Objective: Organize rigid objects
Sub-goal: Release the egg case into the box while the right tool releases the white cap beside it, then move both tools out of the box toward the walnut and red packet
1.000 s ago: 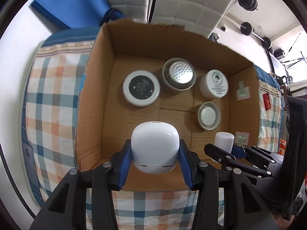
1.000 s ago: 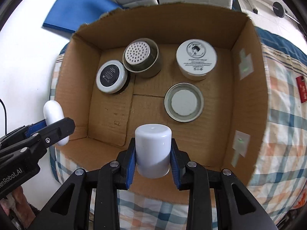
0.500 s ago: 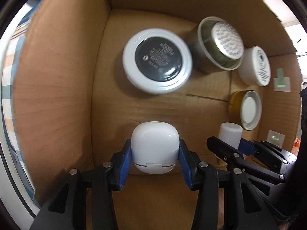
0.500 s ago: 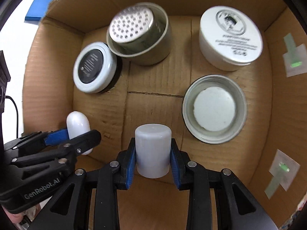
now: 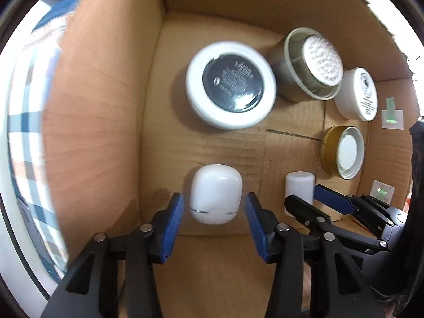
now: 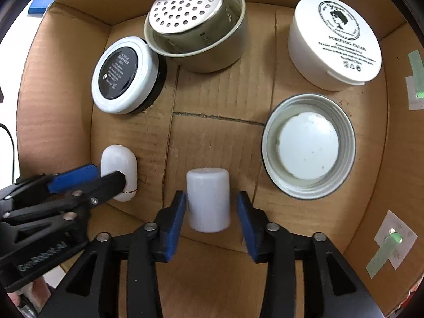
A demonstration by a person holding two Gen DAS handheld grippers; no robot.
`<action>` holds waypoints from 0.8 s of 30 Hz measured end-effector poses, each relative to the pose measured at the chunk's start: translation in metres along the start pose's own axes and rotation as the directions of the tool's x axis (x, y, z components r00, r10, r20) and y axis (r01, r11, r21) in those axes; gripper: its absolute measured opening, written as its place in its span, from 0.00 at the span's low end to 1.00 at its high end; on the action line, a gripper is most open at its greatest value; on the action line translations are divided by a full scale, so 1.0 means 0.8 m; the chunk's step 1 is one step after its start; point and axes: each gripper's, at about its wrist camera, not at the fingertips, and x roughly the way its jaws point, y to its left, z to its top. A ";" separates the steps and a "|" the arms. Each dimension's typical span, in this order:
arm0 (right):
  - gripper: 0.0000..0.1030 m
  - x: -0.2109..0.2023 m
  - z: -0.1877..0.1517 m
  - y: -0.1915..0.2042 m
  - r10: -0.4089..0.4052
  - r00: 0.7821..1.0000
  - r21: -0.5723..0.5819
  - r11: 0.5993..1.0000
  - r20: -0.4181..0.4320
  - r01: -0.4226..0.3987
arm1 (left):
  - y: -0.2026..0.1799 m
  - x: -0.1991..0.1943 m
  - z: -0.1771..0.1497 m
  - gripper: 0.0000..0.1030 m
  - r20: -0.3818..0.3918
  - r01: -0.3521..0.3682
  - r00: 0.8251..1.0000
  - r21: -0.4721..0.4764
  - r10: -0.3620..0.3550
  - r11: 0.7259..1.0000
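cardboard box (image 6: 371, 159) holds both tools: the left tool (image 5: 213, 209) stands spread, blue pads clear of the white rounded case (image 5: 216, 196) resting on the box floor near the left wall. the right tool (image 6: 209, 209) is likewise spread around the white cylindrical cap (image 6: 208, 198), just beside the open tin lid (image 6: 308, 145).
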 end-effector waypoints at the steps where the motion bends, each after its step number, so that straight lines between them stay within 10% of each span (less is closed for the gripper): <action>1: 0.50 -0.003 -0.002 0.000 0.000 1.000 -0.001 1.000 0.002 0.000 | -0.001 -0.008 -0.003 0.50 0.010 0.005 1.000 0.004 -0.005 1.000; 11: 0.74 -0.058 -0.040 -0.005 -0.068 0.995 0.014 0.998 0.075 0.068 | -0.021 -0.090 -0.048 0.97 0.162 -0.009 0.987 0.011 0.007 1.000; 19: 1.00 -0.114 -0.079 -0.017 -0.090 0.981 0.076 0.994 0.171 0.078 | -0.039 -0.141 -0.080 1.00 0.269 -0.031 0.963 0.019 0.025 0.999; 24: 1.00 -0.165 -0.114 -0.023 -0.103 0.970 0.085 0.993 0.222 0.087 | -0.047 -0.167 -0.104 1.00 0.331 -0.050 0.943 0.015 0.042 0.999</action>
